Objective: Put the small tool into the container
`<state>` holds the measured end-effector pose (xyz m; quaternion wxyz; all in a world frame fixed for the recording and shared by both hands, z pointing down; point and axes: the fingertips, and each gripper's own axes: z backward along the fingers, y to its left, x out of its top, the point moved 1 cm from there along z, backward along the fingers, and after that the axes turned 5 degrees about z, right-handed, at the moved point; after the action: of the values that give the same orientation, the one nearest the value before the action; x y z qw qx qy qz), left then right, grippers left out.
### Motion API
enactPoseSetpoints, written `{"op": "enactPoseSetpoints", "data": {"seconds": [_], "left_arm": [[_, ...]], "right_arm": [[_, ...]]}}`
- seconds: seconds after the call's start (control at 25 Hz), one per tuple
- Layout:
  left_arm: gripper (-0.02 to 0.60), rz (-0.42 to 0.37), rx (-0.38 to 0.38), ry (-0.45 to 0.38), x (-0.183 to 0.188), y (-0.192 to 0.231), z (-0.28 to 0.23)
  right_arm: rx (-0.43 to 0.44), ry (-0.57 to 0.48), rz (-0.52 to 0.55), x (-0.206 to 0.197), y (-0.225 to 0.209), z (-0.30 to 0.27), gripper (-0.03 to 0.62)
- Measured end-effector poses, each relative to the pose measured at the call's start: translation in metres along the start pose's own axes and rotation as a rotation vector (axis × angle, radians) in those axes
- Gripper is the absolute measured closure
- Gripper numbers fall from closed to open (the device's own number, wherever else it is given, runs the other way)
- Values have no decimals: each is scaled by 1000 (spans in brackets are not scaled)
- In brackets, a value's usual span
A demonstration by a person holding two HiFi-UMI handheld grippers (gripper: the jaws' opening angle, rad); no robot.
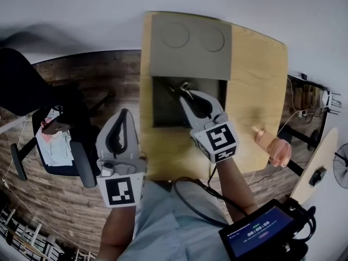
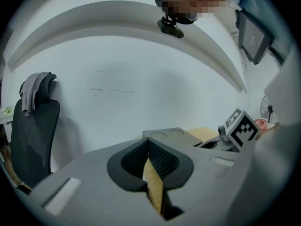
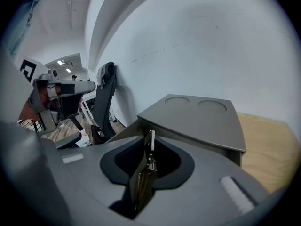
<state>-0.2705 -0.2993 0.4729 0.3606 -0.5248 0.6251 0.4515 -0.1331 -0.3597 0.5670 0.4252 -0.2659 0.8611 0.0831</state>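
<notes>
A grey container sits on the wooden table (image 1: 255, 75). Its flat lid (image 1: 190, 45) with two round dents lies to the far side, and its dark compartment (image 1: 163, 110) stands uncovered. My right gripper (image 1: 184, 93) reaches over that compartment. A small metal tool (image 1: 185, 85), like a nail clipper, stands upright between its tips, and a narrow gap shows beside it, so the pads do not seem to press on it. The right gripper view shows the tool (image 3: 149, 149) in front of the lid (image 3: 202, 119). My left gripper (image 1: 126, 114) hangs off the table's left edge, shut and empty.
A black office chair (image 1: 60, 145) with cloth on it stands on the floor to the left. A pink object (image 1: 278, 152) lies at the table's right edge. A device with a lit screen (image 1: 260, 232) and a black cable (image 1: 190, 200) are near my body.
</notes>
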Motion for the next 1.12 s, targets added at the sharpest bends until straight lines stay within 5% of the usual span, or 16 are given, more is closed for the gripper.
{"op": "enactPoseSetpoints", "data": {"seconds": [0.68,1.12], "left_arm": [[572,-32,-15,-19,2,-5,0],[572,-31,-35,-60,23,-37,27]], "right_arm": [[-39,87,-10,-16,-11,-3,452],[-99,0,14,6,-6,45,456]]}}
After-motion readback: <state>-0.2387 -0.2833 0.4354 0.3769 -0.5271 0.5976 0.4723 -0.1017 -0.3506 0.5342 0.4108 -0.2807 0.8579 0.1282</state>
